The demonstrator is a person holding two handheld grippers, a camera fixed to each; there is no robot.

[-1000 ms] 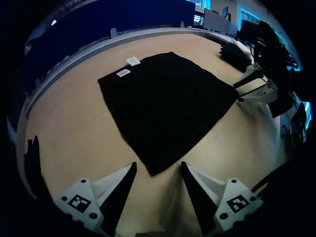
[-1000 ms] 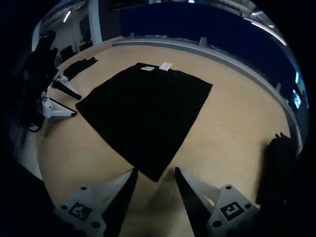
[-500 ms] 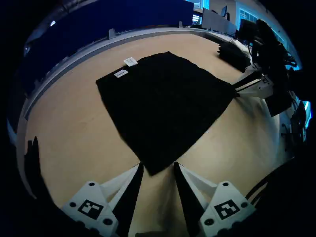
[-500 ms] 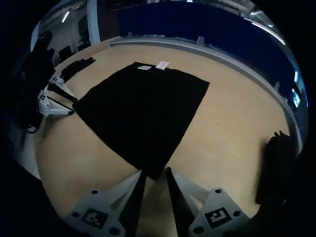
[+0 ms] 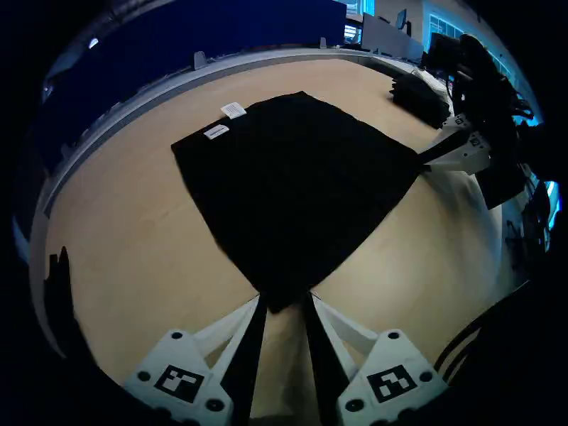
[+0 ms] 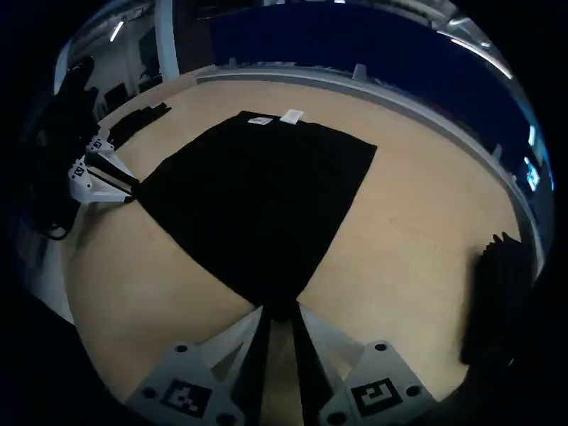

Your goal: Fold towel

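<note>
Black towel [image 5: 298, 184] spread flat on the pale wooden desk [image 5: 128, 234], held at two neighbouring corners.
The left tool [image 5: 284, 302] has its fingers closed in on the corner nearest it, cloth pinched between them; two white tags [image 5: 226, 121] lie at the towel's far edge; the right tool [image 6: 280, 311] grips the adjacent corner the same way, and a dark pile [image 5: 419, 96] sits well apart beyond it.
</note>
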